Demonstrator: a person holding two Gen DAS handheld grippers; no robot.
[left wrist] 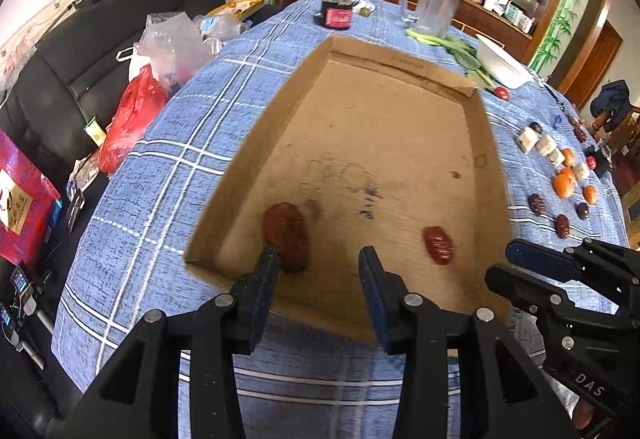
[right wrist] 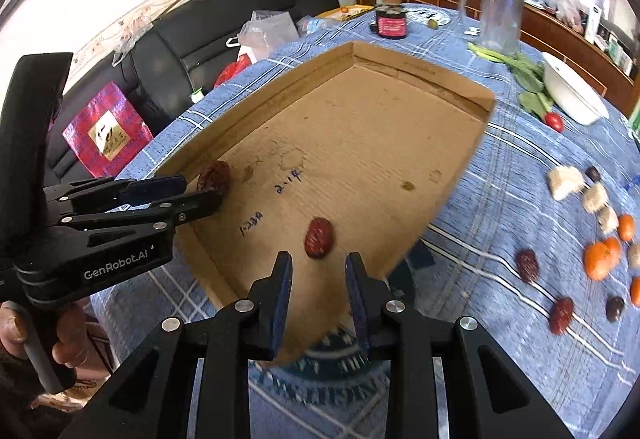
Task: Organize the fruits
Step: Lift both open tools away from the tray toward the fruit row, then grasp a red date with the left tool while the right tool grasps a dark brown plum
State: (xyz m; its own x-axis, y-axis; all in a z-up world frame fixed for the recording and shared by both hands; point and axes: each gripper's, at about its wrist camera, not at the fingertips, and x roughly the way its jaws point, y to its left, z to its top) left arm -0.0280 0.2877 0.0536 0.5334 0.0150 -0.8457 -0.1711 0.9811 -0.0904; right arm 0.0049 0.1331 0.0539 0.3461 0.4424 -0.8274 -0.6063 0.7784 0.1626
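Nearest the camera, the left gripper (left wrist: 318,259) is held over the near edge of the cardboard tray (left wrist: 486,143), its jaws parted with nothing between them. One dark red date (left wrist: 286,237) lies on the tray floor just beyond the left fingertip, near the tray's near left corner, partly hidden by that finger; whether the pad touches it cannot be told. In the right wrist view the same gripper is seen from the side, gripped by a hand (right wrist: 60,339) at the lower left.

The right gripper (right wrist: 318,269) is likewise held above the tray's near edge, jaws released and empty. A second date (right wrist: 319,238) lies on the tray floor just ahead of its fingertips, apart from them and well apart from the first date.

The tray rests on a blue checked tablecloth (left wrist: 160,167). To the right of the tray, further fruit is scattered on the cloth: several dates (right wrist: 527,265), small oranges (right wrist: 602,259) and pale wrapped sweets (right wrist: 564,181).

Farther off, a white dish (right wrist: 576,95) is seen beside green leaves (right wrist: 528,79) and a small red tomato (right wrist: 554,121). At the far end of the table a clear plastic jug (left wrist: 434,5) and a dark jar (left wrist: 337,13) stand. A black sofa (left wrist: 80,51) with bags on it lies beyond the table's left side.
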